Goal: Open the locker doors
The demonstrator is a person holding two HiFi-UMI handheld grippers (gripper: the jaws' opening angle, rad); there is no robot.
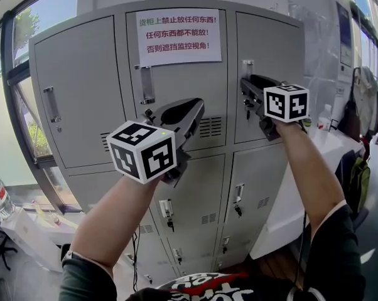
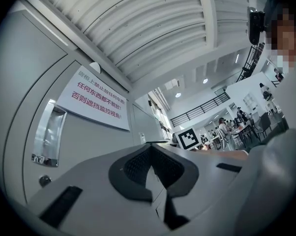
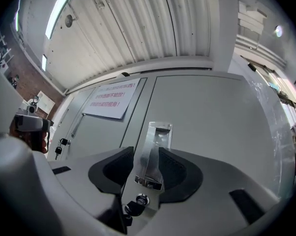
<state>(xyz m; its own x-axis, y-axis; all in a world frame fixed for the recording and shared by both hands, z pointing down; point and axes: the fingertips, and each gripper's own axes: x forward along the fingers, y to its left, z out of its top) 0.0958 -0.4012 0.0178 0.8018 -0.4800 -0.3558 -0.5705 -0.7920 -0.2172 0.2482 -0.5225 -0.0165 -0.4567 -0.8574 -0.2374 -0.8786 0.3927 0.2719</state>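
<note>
grey lockers (image 1: 82, 74); handle (image 3: 153, 146) between right gripper's (image 3: 147, 156) fingers (image 3: 180, 170)

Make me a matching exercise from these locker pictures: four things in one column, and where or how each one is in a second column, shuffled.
Column one:
1. paper notice
2. left hand-held gripper
3. right hand-held gripper
4. key

Column two:
A. jaws apart, either side of the top right door's handle
B. jaws together, nothing between them
C. at the lock just below that handle
D. stuck on the top middle door

Pairs: 1-D, 2-B, 3-A, 4-C
</note>
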